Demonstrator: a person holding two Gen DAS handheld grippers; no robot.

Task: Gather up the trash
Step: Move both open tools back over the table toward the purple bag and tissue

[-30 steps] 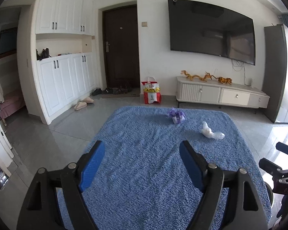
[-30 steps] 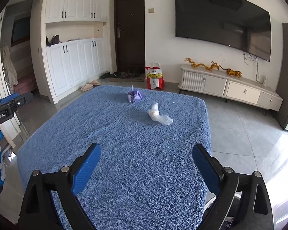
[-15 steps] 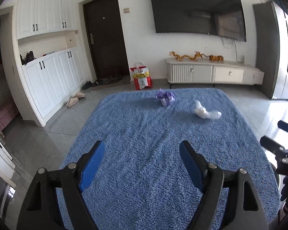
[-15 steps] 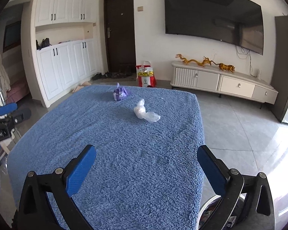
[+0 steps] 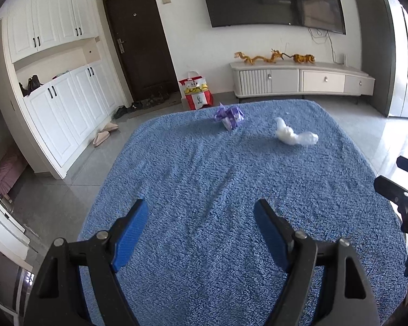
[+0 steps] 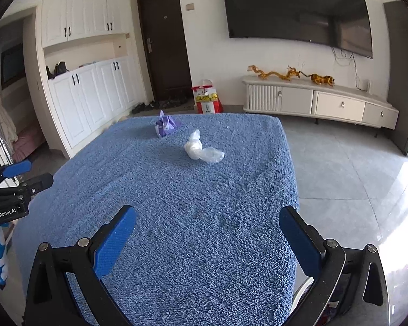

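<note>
right wrist – red bag [image 6: 207, 100], contents unclear

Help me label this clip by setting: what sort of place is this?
Most likely a home living room by the entrance: a large wall-mounted TV above a low white media console, a dark front door with shoes beside it, and white built-in cabinets.

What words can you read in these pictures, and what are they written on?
"GenRobot.AI": white letters on the black body of the left gripper, seen at the left edge of the right wrist view.
"KFC", faint: on the red and white bag on the floor by the door.
The bag's other print is too blurred to read.
</note>
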